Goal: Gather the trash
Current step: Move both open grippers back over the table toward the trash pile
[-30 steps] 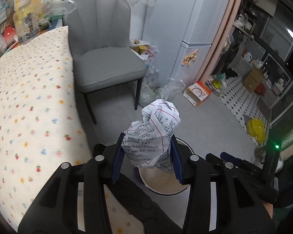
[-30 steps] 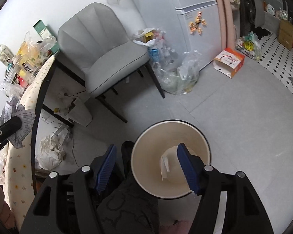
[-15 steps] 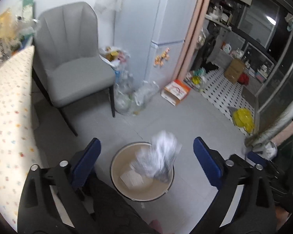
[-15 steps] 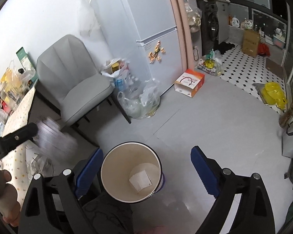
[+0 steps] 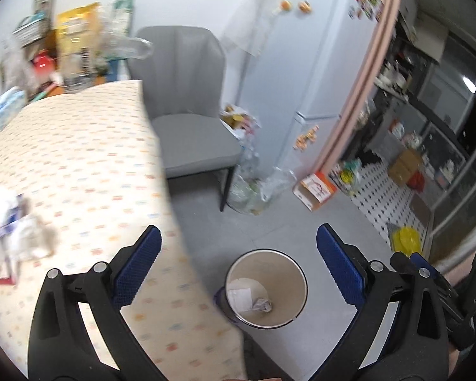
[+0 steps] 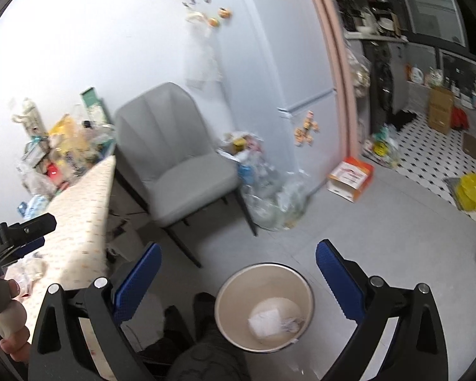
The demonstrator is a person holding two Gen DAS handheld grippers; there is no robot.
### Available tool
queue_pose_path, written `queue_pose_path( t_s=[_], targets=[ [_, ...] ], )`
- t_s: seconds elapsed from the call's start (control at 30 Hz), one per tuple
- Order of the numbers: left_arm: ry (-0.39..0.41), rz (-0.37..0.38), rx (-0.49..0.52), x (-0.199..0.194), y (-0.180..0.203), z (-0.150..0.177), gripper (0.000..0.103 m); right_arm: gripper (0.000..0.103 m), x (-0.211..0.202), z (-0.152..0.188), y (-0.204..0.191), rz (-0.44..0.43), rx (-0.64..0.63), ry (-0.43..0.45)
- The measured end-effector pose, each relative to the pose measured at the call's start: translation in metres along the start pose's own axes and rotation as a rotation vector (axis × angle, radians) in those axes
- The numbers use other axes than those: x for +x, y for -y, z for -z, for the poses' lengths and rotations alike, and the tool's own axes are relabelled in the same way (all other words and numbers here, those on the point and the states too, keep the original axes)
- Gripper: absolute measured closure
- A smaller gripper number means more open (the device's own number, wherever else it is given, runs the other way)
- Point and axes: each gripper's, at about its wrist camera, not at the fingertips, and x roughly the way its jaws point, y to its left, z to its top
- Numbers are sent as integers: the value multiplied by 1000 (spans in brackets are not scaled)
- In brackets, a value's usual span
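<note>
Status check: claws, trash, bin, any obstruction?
Left claw open, empty. Right claw opening, nothing between. Crumpled paper lies in the bin; more trash on the table. Nothing blocking the bin.

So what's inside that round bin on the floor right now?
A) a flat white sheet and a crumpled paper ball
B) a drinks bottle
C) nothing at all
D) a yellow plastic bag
A: looking down into the bin, a flat white sheet lies on the bottom with a crumpled paper ball beside it; no bag or bottle is inside.
</note>
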Motion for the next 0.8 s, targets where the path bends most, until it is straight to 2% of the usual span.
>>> queue_pose_path(
  t_s=[0.17, 0.3, 0.53, 0.8],
  targets=[
    [49, -40, -76, -38, -47, 7, 6, 8, -8, 0, -46, -74, -69, -2],
    [85, -47, -148, -65, -81, 13, 6, 8, -11, 3, -83, -143, -127, -46],
    [141, -83, -227, -104, -137, 29, 6, 8, -20, 12, -140, -183, -205, -54],
    [185, -137, -310, -137, -184, 48, 6, 8, -24, 22, -185, -252, -266, -80]
  ],
)
